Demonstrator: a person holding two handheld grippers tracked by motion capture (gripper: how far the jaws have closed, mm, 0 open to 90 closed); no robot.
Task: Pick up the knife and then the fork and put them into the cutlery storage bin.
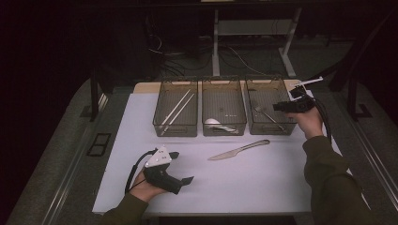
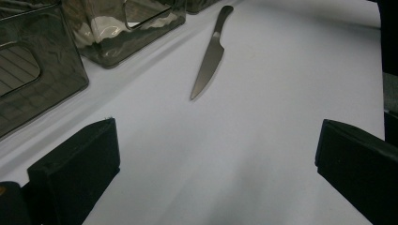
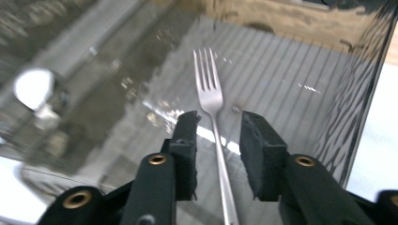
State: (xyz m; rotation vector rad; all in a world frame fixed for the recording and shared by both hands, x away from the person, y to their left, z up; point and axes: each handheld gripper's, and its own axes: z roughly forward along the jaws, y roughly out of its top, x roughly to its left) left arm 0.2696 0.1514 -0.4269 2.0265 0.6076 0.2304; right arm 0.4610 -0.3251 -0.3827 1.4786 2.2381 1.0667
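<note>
A steel fork (image 3: 209,91) lies in the right-hand mesh bin (image 1: 250,119), tines pointing away in the right gripper view. My right gripper (image 3: 217,124) hovers just over it, jaws a little apart, the fork's handle running through the gap with space on both sides. In the high view that gripper (image 1: 278,107) reaches into the bin from the right. A table knife (image 1: 239,150) lies on the white mat in front of the bins, and it shows ahead of my left gripper (image 2: 218,140). The left gripper (image 1: 183,167) rests on the mat near the front left, open and holding nothing.
Three mesh bins stand in a row at the back of the mat (image 1: 234,187). The left bin (image 1: 174,131) holds chopsticks (image 1: 176,110). A spoon (image 1: 217,124) lies in the middle bin (image 1: 224,130). Dark floor and desk legs lie beyond the table.
</note>
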